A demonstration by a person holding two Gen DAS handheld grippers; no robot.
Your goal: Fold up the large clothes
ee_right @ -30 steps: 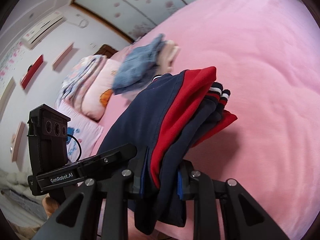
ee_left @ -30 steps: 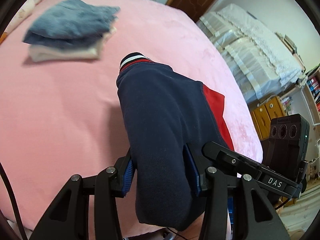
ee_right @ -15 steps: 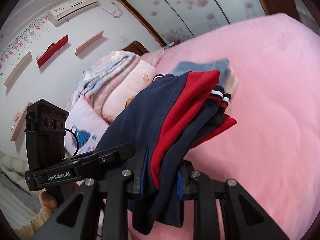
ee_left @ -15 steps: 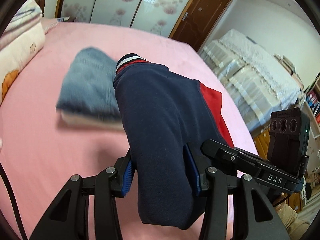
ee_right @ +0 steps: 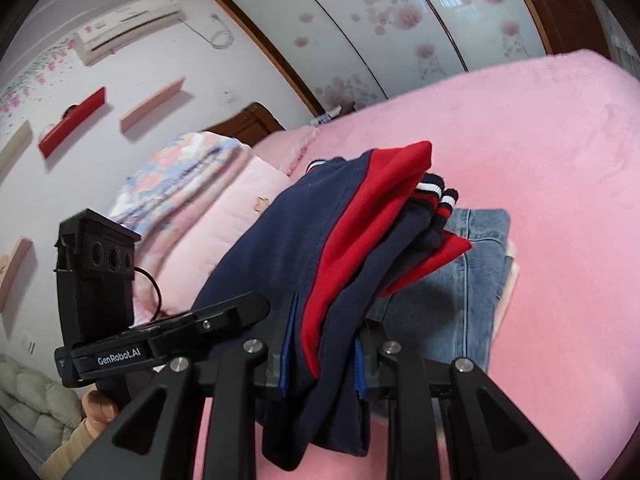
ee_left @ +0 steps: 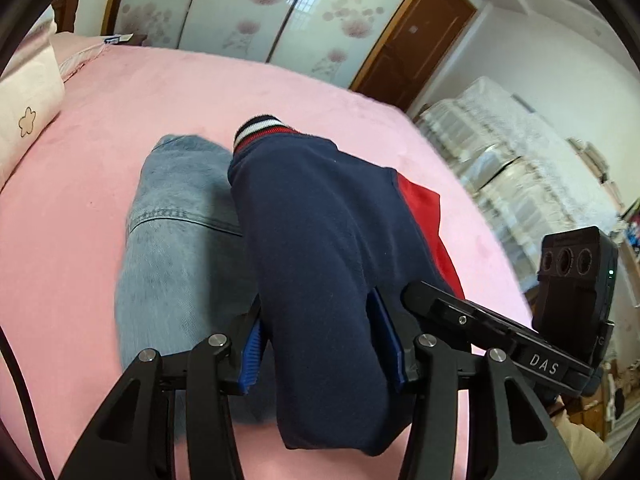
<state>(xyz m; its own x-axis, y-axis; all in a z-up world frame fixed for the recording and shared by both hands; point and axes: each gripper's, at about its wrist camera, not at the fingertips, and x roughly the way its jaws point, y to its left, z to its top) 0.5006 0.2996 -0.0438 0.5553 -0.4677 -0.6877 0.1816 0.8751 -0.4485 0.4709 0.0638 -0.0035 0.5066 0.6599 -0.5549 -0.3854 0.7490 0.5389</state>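
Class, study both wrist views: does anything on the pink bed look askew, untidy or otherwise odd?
Nothing stands out. The folded navy-and-red garment is carried between the left gripper, whose jaws are opening, and the right gripper, above neatly folded jeans on the bed.

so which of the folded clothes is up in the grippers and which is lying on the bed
The navy and red jacket is held up between both grippers. The folded jeans lie flat on the pink bed, beneath it.

Left gripper jaws are opening around the folded navy-and-red knit garment; right gripper pinches its edge.
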